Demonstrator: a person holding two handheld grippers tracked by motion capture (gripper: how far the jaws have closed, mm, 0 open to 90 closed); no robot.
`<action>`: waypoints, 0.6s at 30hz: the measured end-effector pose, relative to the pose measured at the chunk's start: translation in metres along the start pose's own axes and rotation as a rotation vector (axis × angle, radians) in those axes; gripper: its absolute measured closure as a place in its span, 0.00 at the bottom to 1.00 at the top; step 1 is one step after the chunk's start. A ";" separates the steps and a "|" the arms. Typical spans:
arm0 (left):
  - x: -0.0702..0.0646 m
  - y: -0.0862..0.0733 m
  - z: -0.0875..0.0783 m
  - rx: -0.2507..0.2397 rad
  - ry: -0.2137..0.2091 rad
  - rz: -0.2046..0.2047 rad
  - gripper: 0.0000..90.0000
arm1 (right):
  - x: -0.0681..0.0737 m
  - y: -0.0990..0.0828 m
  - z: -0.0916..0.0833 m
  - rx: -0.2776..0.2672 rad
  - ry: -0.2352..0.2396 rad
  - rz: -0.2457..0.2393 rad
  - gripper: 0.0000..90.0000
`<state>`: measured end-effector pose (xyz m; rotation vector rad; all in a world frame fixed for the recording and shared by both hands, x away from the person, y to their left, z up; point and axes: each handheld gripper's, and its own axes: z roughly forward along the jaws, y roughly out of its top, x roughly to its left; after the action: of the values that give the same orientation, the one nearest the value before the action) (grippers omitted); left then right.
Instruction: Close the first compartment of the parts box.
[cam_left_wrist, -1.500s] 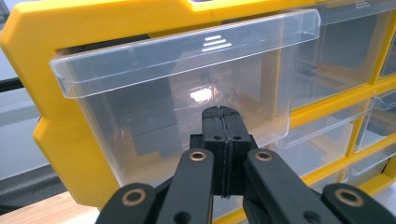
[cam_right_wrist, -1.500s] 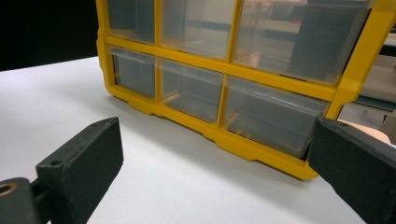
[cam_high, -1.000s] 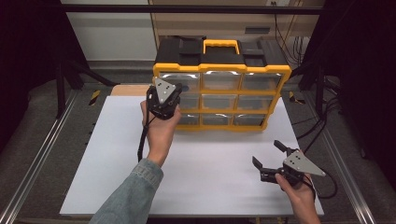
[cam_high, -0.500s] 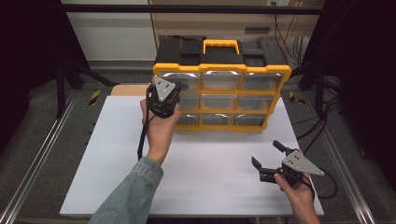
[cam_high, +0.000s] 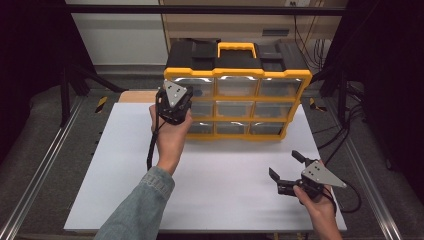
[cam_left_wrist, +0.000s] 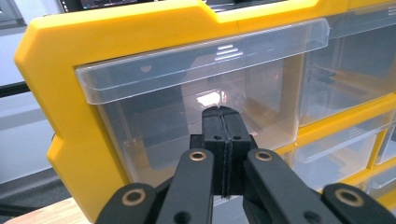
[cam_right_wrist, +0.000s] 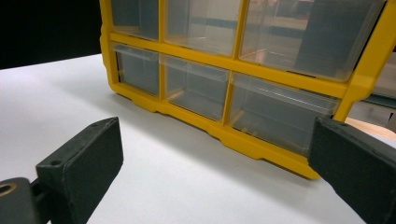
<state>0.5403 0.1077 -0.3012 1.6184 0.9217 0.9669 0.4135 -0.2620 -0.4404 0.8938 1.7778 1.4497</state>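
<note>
A yellow organizer cabinet (cam_high: 235, 100) with a black top and clear drawers stands at the back of the white tabletop (cam_high: 225, 195). My left gripper (cam_high: 175, 100) is held up against the cabinet's left column. In the left gripper view its jaws (cam_left_wrist: 223, 122) are shut together with nothing between them, right in front of the top-left drawer (cam_left_wrist: 187, 93), below its handle lip. I cannot tell if they touch it. My right gripper (cam_high: 284, 165) rests low at the front right, open and empty, pointing toward the cabinet (cam_right_wrist: 224, 70).
Metal rails (cam_high: 47, 165) run along both sides of the table. Cables (cam_high: 345, 135) trail at the right. A wooden board edge (cam_high: 135, 96) shows behind the tabletop's left corner. Bare white surface lies between the two hands.
</note>
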 end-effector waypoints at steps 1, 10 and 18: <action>0.000 0.000 0.000 0.000 0.000 0.000 1.00 | 0.000 0.000 0.000 0.000 0.000 0.000 0.04; 0.000 0.001 0.002 0.002 0.002 0.004 1.00 | 0.000 0.000 0.000 0.001 -0.002 -0.001 0.05; -0.001 0.001 0.003 0.009 0.001 -0.016 1.00 | 0.001 0.000 0.001 0.002 0.001 -0.004 0.05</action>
<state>0.5427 0.1060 -0.3012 1.6156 0.9395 0.9545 0.4137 -0.2609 -0.4404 0.8904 1.7809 1.4466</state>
